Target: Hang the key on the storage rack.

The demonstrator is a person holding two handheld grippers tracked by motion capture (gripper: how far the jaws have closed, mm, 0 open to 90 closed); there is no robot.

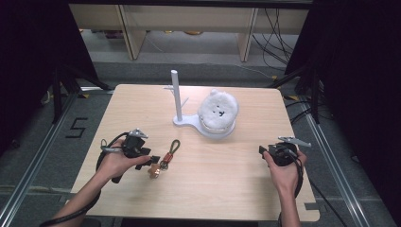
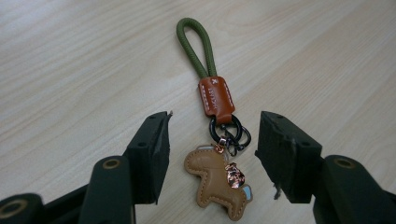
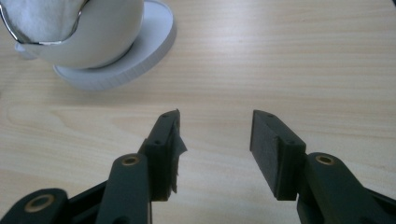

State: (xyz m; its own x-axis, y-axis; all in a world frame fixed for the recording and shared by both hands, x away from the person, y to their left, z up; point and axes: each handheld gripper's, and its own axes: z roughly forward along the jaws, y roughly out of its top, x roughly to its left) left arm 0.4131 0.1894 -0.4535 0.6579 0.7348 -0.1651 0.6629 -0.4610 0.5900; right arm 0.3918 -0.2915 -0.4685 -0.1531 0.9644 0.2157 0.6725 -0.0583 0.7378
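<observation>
Keychain on table front-left, stand behind, plush right of stand

You see a pale wood-grain table under a keychain — olive-green cord loop, orange-brown leather tab with white stitching, black rings, and a tan leather horse charm with a copper-coloured bead. Your two grippers' jaws are black, with brass-coloured rivets. The stand is white — so is the fluffy plush on it, with small black face marks.
</observation>
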